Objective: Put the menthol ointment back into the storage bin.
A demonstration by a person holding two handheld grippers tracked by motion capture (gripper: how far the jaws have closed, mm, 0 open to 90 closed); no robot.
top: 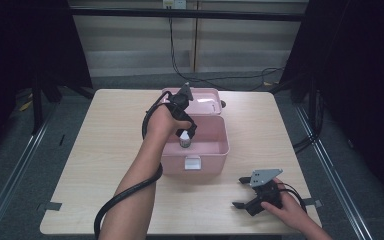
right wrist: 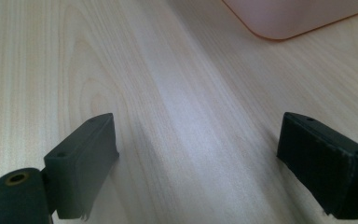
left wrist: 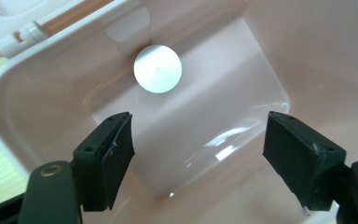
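Observation:
A pink plastic box point(top: 215, 155) stands open at the table's middle, its lid point(top: 205, 100) lying back behind it. Inside stands a small bottle point(top: 184, 142); from above its round white cap point(left wrist: 157, 68) shows near the box's far wall. My left gripper point(top: 186, 131) points down into the box just above the bottle. In the left gripper view it point(left wrist: 198, 135) is open with nothing between the jaws, and the cap lies beyond them. My right gripper point(top: 238, 192) rests open near the table's front right, with bare wood between its jaws point(right wrist: 198, 135).
A light wooden table point(top: 105, 150) holds the box. A corner of the pink box point(right wrist: 298, 16) shows at the top of the right gripper view. Black cables point(top: 125, 195) trail from both grippers. Dark frame posts stand at either side of the table.

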